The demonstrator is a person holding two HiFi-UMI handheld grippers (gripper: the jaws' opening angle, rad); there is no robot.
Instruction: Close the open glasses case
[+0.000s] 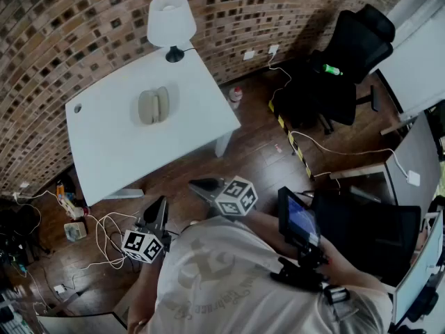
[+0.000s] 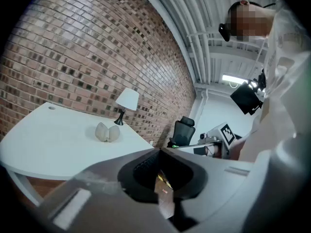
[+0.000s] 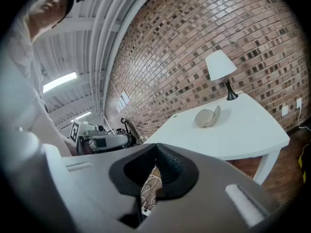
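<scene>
Glasses case (image 1: 154, 106) lies open on the white table (image 1: 104, 152), upper left of head view, near the lamp (image 1: 170, 21). Its 2 halves spread like a shell. L hand-held gripper (image 1: 161, 204) & R hand-held gripper (image 1: 197, 184) are low in the middle, over the wood floor (image 1: 257, 152), well apart from the case. Both are clenched tight w/ nothing between the jaws. Black chair (image 1: 348, 54) at upper right.
</scene>
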